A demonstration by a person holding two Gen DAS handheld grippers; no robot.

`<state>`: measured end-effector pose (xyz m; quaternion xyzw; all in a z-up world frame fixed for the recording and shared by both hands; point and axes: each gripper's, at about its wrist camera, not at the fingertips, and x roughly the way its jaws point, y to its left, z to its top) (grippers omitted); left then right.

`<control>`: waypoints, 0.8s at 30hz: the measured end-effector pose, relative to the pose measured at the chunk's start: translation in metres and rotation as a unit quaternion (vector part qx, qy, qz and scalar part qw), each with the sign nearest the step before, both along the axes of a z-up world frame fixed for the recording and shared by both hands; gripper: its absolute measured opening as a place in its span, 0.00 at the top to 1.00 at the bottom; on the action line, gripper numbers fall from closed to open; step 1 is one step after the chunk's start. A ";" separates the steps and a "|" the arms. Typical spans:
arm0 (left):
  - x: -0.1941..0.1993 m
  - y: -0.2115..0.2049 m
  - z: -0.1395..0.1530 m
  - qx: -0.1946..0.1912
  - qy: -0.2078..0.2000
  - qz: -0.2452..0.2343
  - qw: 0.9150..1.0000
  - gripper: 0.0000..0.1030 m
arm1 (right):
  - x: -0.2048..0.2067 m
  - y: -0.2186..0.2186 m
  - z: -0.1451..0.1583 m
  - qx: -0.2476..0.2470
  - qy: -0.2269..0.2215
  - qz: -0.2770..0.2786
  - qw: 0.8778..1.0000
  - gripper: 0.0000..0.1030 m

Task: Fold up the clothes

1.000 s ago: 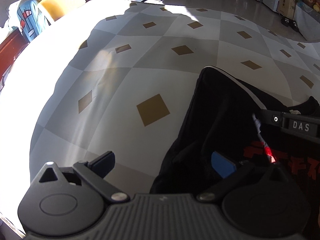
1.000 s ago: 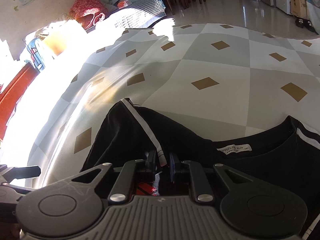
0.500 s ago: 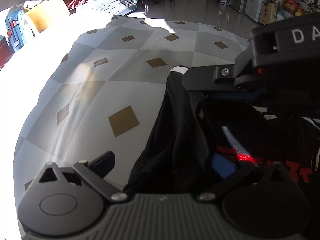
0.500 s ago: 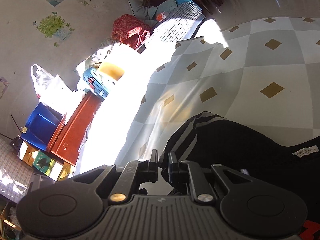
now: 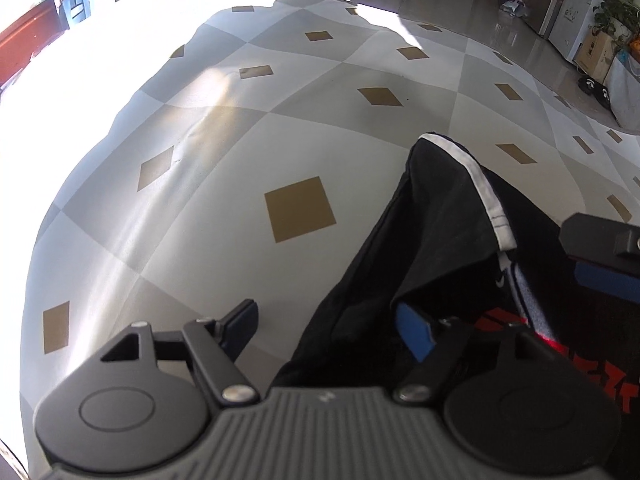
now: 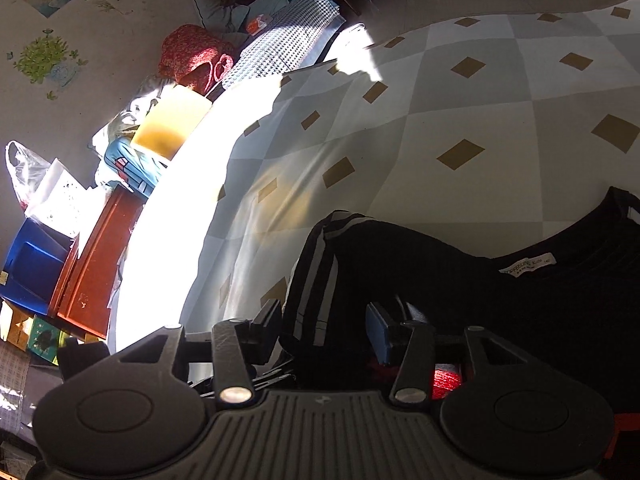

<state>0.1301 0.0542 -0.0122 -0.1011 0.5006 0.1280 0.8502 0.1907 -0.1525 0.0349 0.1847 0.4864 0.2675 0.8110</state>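
the left gripper (image 5: 326, 330) has its jaws closing, with the left edge of the black t-shirt with white-striped sleeve cuffs and red print (image 5: 440, 240) lying between them; the pads do not visibly press the cloth, the dark left pad over bare covering and the blue right pad half buried under a fold. the right gripper (image 6: 324, 326) has its jaws opening around the striped sleeve cuff (image 6: 316, 276), and whether either pad touches the cloth cannot be told, because the fabric there is in deep shadow.

most of the shirt is cut off at the lower right of both views, so its full outline is not visible. the red print (image 5: 504, 316) shows only as fragments and cannot be read. in the left wrist view a black block of the right gripper enters at 3 o'clock, mostly out of frame. the white neck label (image 6: 528, 266) at 3 o'clock in the right wrist view has lettering too small to read.

the shirt lies on the grey-and-cream diamond-patterned covering with tan squares (image 5: 240, 160), bunched, with one cuffed sleeve folded across the body. from 9 to 12 o'clock the covering spreads bare and flat beyond the shirt. its left side is burnt out by sunlight, so that edge is hard to place.

farther off at 10 o'clock, along the left edge, stand a red-brown wooden cabinet (image 6: 96, 256), a blue plastic bin (image 6: 32, 264) and a heap of cloth and bags (image 6: 192, 56), partly blurred.
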 end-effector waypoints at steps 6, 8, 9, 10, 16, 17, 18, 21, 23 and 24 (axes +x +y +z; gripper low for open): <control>-0.002 0.004 0.004 0.010 -0.001 0.015 1.000 0.23 | -0.010 -0.008 -0.016 -0.114 0.005 0.014 0.993 0.55; -0.001 0.003 0.006 0.018 -0.005 0.014 1.000 0.22 | -0.016 -0.006 -0.019 -0.144 -0.004 0.029 0.989 0.55; -0.001 0.003 0.007 0.020 -0.007 0.013 1.000 0.22 | -0.019 -0.004 -0.020 -0.159 -0.010 0.038 0.987 0.55; 0.000 0.002 0.008 0.022 -0.010 0.012 1.000 0.21 | -0.022 -0.002 -0.022 -0.175 -0.016 0.049 0.983 0.55; 0.002 -0.011 0.015 0.047 -0.029 -0.008 0.998 0.18 | -0.044 0.011 -0.028 -0.255 -0.064 0.093 0.960 0.55; 0.002 -0.013 0.015 0.051 -0.031 -0.011 0.998 0.16 | -0.047 0.013 -0.029 -0.261 -0.070 0.098 0.958 0.55; 0.003 -0.014 0.016 0.055 -0.034 -0.013 0.998 0.15 | -0.049 0.013 -0.030 -0.265 -0.076 0.101 0.956 0.54; 0.005 -0.016 0.015 0.065 -0.033 -0.015 0.997 0.14 | -0.054 0.015 -0.031 -0.272 -0.092 0.113 0.951 0.50; 0.006 -0.015 0.013 0.071 -0.034 -0.014 0.997 0.14 | -0.058 0.018 -0.032 -0.282 -0.105 0.125 0.945 0.48; 0.007 -0.014 0.013 0.073 -0.034 -0.012 0.997 0.14 | -0.060 0.020 -0.033 -0.286 -0.111 0.131 0.943 0.47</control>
